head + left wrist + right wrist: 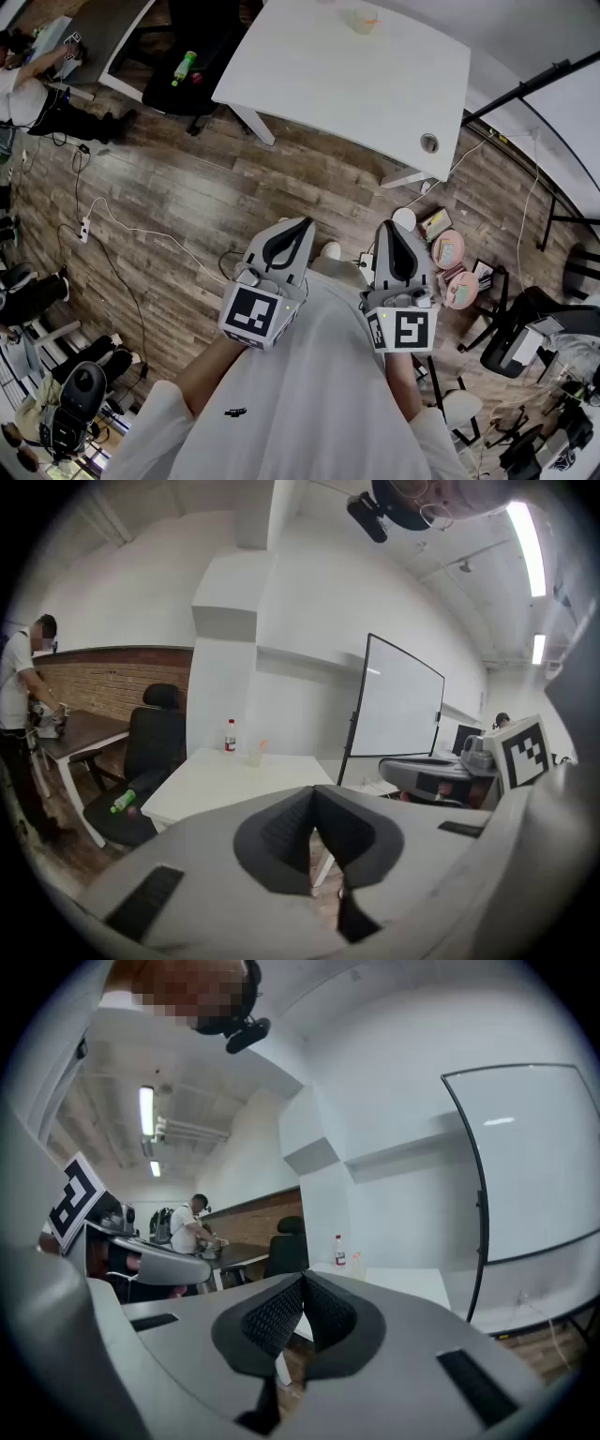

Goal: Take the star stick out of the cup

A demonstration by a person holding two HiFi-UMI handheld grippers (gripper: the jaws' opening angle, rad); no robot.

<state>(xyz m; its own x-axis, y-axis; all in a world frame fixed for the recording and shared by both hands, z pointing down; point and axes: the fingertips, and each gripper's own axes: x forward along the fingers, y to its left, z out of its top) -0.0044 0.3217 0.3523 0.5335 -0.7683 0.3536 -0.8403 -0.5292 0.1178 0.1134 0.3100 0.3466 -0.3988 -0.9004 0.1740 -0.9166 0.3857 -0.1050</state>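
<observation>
A clear cup [364,19] stands near the far edge of the white table [356,84], with something orange, likely the star stick, poking out of it. The left gripper view shows the same cup [255,754] beside a water bottle [230,735]. In the right gripper view the cup [356,1260] is small and far off. My left gripper [302,223] and right gripper [389,227] are held close to my chest over the wooden floor, well short of the table. Both are shut and hold nothing.
A black office chair [155,752] with a green bottle [123,802] on its seat stands left of the table. A whiteboard [394,705] stands to the right. A person [19,705] works at a brown desk. Cables [141,234] and round stools [448,248] lie on the floor.
</observation>
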